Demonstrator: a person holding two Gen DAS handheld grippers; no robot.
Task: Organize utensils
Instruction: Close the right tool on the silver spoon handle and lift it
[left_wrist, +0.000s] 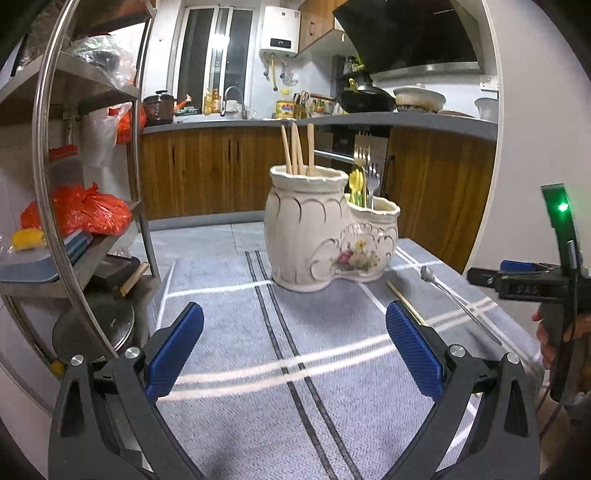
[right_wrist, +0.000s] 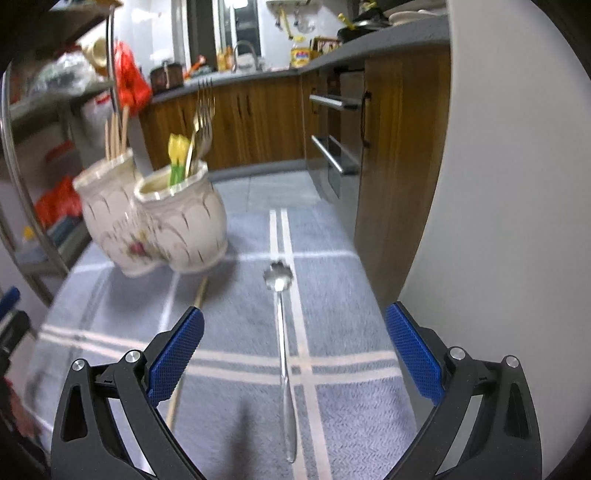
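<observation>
We hold our left gripper level and low, its 2 jaws spread wide with nothing between them. Our right gripper tips slightly downward, jaws equally wide apart, gripping nothing.

The shiny cream pottery holder with painted flowers is looking smooth and glossy. The thin silver metal spoon is gleaming on the soft grey woven cloth with white stripes, which is looking matt and a bit rough. The pale wooden chopsticks are looking dull. The blue pads are showing a bumpy, rubbery grid.
</observation>
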